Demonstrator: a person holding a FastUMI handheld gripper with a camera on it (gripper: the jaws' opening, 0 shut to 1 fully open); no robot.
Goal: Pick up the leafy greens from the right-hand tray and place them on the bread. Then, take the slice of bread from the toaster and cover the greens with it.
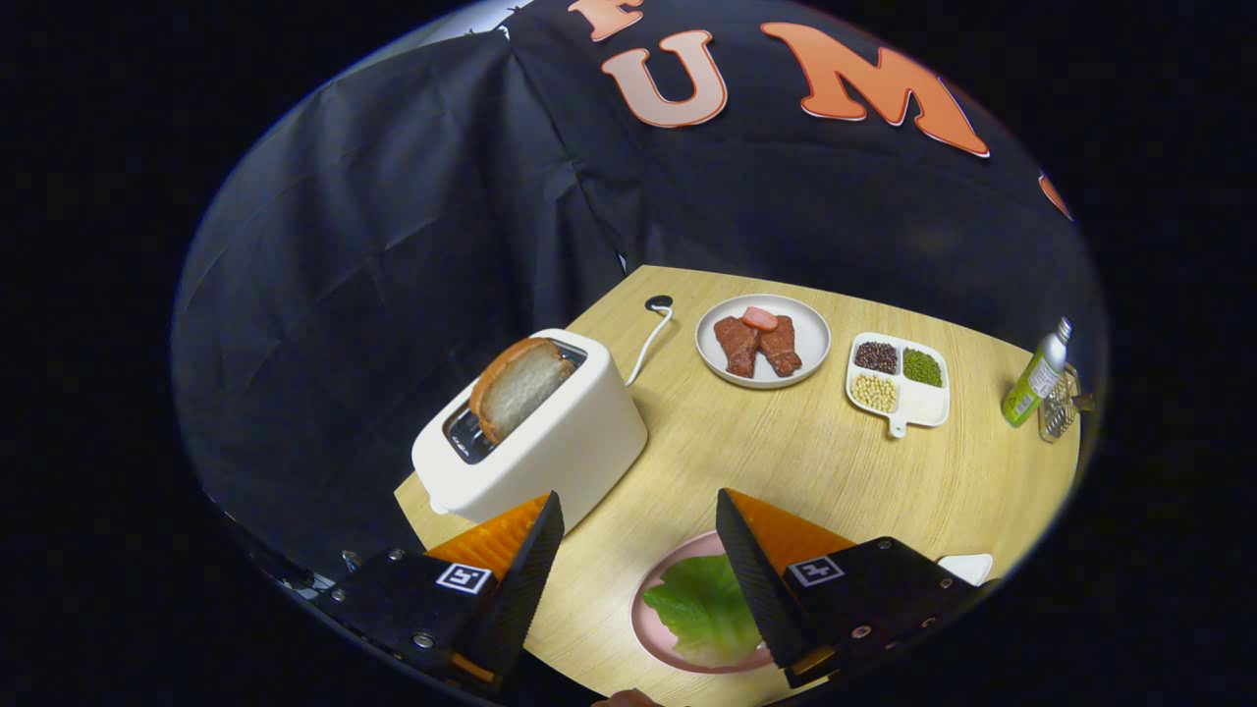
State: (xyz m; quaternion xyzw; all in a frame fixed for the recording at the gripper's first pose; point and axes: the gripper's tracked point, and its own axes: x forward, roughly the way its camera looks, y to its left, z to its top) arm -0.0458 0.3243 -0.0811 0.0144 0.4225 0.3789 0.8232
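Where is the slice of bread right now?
In the gripper view the slice of bread stands in the slot of the white toaster, beyond the open gripper, left of the plate of meat.

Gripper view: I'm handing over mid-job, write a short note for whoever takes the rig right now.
Tool: open, holding nothing, hovering above the table.
Greens: lying on the pink plate between and just below the fingers; any bread under them is hidden, so I cannot confirm it.
Bread slice: standing in the toaster slot, ahead of the left finger.
Done: greens appear placed.
Left: take the slice from the toaster and lay it over the greens.
Beyond: meat plate, bean tray, bottle.
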